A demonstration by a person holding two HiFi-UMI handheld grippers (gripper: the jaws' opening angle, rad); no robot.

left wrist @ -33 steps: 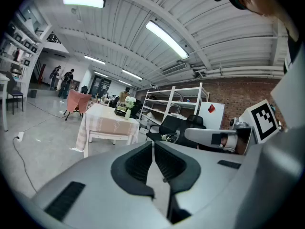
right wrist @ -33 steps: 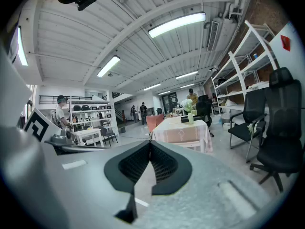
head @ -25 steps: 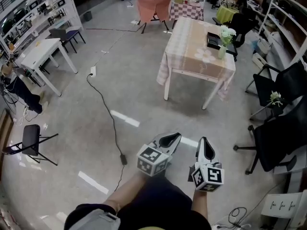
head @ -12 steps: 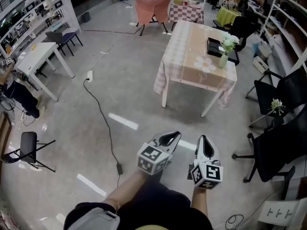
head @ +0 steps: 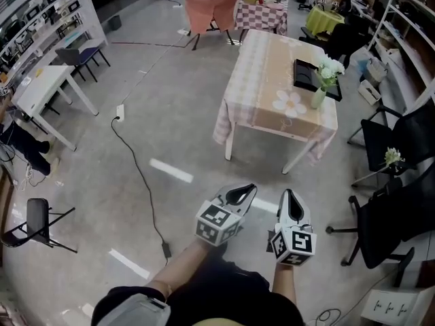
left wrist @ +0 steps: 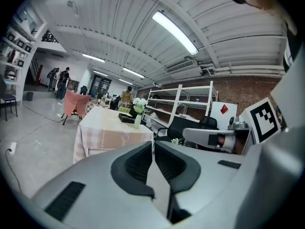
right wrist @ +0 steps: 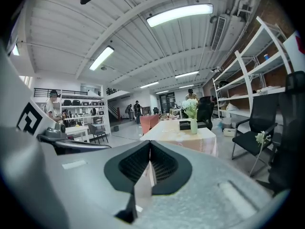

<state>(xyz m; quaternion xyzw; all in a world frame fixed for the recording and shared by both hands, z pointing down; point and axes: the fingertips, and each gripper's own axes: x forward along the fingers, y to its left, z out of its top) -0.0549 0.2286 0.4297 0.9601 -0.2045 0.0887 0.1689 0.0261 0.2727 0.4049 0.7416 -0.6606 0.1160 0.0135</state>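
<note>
Grippers shut and empty, one table ahead

Two grippers hang side by side over the floor: the left gripper and the right gripper. Each has its jaws pressed together with nothing between them. Well apart ahead stands one cloth-covered table, bearing one vase of white flowers and one black box. Two black office chairs stand at the right.

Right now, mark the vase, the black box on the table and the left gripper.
vase [head: 318,98], head view, on its body below the flowers.
black box [head: 304,75], head view, on its top face.
left gripper [head: 248,190], head view, between its shut fingertips.
</note>
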